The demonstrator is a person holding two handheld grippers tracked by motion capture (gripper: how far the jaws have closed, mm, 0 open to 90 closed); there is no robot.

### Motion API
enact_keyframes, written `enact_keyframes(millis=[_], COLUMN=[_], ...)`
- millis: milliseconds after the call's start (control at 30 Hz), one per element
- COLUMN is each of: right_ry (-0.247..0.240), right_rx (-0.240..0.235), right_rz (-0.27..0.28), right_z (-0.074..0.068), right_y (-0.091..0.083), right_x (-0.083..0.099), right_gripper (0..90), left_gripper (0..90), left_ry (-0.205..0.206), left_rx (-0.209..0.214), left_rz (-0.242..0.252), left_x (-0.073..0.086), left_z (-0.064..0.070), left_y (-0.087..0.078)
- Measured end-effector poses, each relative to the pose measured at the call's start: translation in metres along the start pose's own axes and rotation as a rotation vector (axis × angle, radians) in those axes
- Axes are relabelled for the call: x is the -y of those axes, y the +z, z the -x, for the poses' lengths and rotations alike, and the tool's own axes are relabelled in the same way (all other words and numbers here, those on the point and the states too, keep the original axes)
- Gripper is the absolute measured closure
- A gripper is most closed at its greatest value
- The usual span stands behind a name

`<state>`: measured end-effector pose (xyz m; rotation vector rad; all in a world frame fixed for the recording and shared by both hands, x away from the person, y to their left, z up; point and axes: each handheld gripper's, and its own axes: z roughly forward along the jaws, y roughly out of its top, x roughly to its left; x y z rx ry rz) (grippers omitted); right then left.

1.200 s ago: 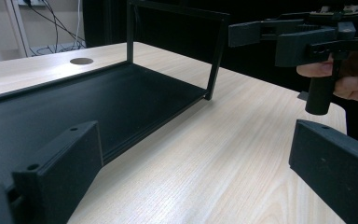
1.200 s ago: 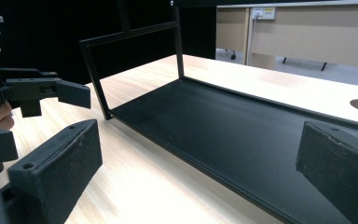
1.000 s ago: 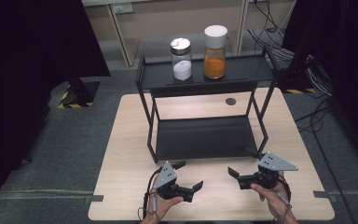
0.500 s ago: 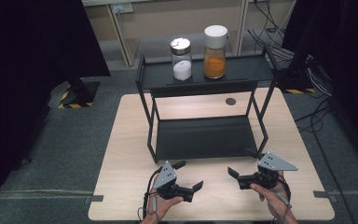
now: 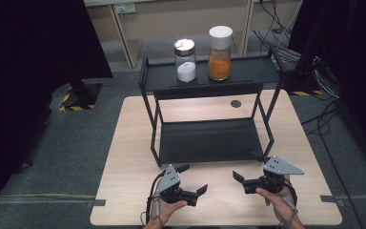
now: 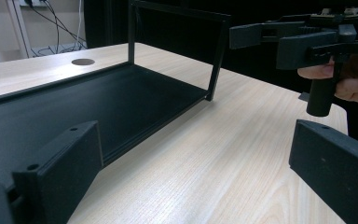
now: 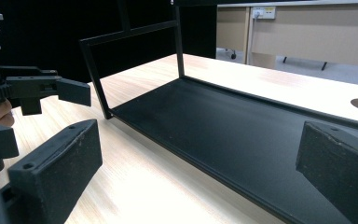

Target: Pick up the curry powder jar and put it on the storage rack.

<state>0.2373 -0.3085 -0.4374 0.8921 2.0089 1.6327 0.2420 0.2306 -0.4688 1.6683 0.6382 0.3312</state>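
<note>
A black two-tier rack (image 5: 209,140) stands on the light wooden table (image 5: 128,143). On its top shelf are a jar of white powder with a silver lid (image 5: 186,61) and a taller jar of orange powder with a white lid (image 5: 219,53). My left gripper (image 5: 193,179) is held low near the table's front edge, open and empty. My right gripper (image 5: 245,165) faces it from the right, also open and empty, close to the rack's front right leg. In the left gripper view my open jaws frame the rack's lower shelf (image 6: 74,107) and the right gripper (image 6: 298,39).
A round cable hole (image 5: 236,103) sits in the table behind the rack. Bare wood lies in front of the rack between the grippers. Dark curtains, cables and a cabinet surround the table on the grey floor. The left gripper (image 7: 37,88) shows in the right gripper view.
</note>
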Motion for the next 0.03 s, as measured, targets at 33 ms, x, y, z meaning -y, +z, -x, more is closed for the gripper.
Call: enact_keyframes(millis=[33], right_ry=[0.000], right_rx=[0.000], right_rz=[0.000], right_z=[0.0000], right_y=[0.0000], right_x=[0.0001], right_gripper=[0.4], left_gripper=[1.9], left_ry=[0.000], left_rx=[0.000], left_rz=[0.001], left_x=[0.0000], left_z=[0.0000], left_y=[0.0000])
